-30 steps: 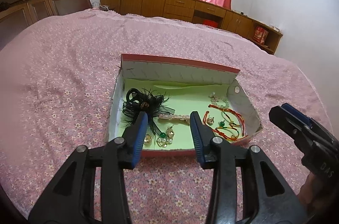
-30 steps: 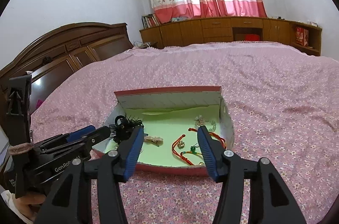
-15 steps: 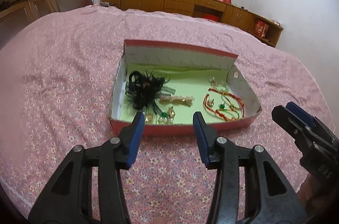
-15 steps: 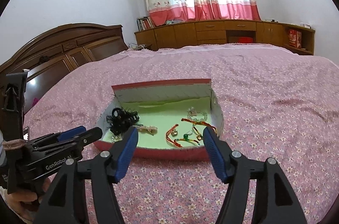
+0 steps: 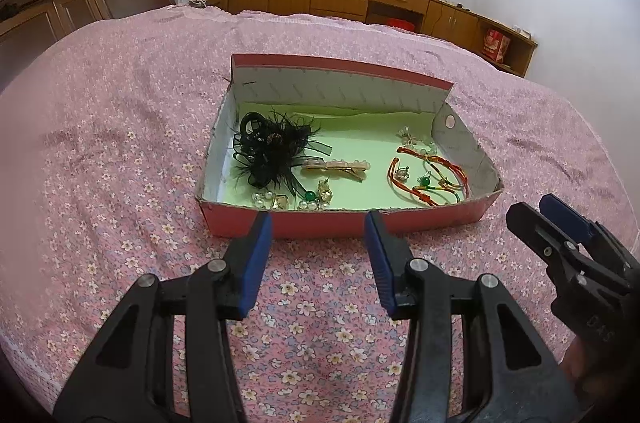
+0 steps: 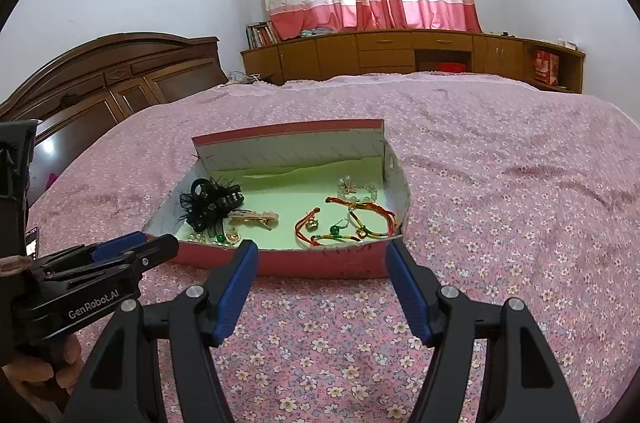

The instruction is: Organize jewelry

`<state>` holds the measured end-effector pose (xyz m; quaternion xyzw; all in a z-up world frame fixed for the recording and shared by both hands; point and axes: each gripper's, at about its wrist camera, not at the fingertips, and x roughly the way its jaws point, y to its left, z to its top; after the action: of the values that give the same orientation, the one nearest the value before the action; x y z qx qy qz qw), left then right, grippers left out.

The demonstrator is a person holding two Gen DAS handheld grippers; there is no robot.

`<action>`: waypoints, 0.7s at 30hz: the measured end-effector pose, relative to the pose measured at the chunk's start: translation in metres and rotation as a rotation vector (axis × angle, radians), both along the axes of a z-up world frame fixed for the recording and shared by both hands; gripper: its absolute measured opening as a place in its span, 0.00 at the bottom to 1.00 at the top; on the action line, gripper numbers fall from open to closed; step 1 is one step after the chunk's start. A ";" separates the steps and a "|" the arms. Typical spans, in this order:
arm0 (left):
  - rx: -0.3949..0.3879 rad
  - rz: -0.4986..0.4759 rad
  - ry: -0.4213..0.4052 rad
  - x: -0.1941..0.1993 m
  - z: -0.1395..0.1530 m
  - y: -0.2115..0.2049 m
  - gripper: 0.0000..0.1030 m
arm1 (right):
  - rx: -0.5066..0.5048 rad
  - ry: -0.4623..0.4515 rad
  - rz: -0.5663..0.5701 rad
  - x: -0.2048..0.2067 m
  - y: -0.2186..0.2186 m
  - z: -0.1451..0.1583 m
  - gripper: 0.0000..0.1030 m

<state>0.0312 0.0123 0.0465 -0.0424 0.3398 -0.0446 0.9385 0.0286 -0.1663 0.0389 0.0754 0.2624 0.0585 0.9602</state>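
A shallow red box (image 5: 344,223) with a green lining lies on the bed; it also shows in the right wrist view (image 6: 320,263). Inside are a black feathered hair piece (image 5: 272,147), a gold hair clip (image 5: 336,167), pearl and green earrings (image 5: 296,199), and red cord bracelets (image 5: 428,175). The same bracelets (image 6: 348,223) and hair piece (image 6: 208,203) show in the right wrist view. My left gripper (image 5: 318,219) is open and empty, just short of the box's near wall. My right gripper (image 6: 318,247) is open and empty, also at the near wall.
The box sits on a pink floral bedspread (image 5: 120,143). A dark wooden headboard (image 6: 100,79) stands to the left. Wooden cabinets (image 6: 400,51) and curtains line the far wall. The other gripper shows at the edge of each view.
Both grippers have drawn back from over the box toward me and now sit before its near wall. Both stay open. The jewelry has not moved.
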 end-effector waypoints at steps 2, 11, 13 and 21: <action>-0.003 -0.001 0.002 0.000 -0.001 0.000 0.38 | 0.001 0.003 -0.002 0.000 -0.001 -0.001 0.67; -0.002 0.003 -0.003 -0.001 -0.001 -0.001 0.38 | 0.002 0.005 -0.004 0.000 -0.001 -0.001 0.67; -0.002 0.003 -0.004 -0.001 -0.001 -0.001 0.38 | 0.003 0.004 -0.004 0.000 -0.001 -0.001 0.67; -0.002 0.003 -0.004 -0.001 0.000 0.000 0.38 | 0.002 0.004 -0.004 0.000 -0.002 -0.001 0.67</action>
<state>0.0306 0.0121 0.0465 -0.0438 0.3376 -0.0436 0.9393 0.0286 -0.1680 0.0378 0.0770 0.2641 0.0568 0.9597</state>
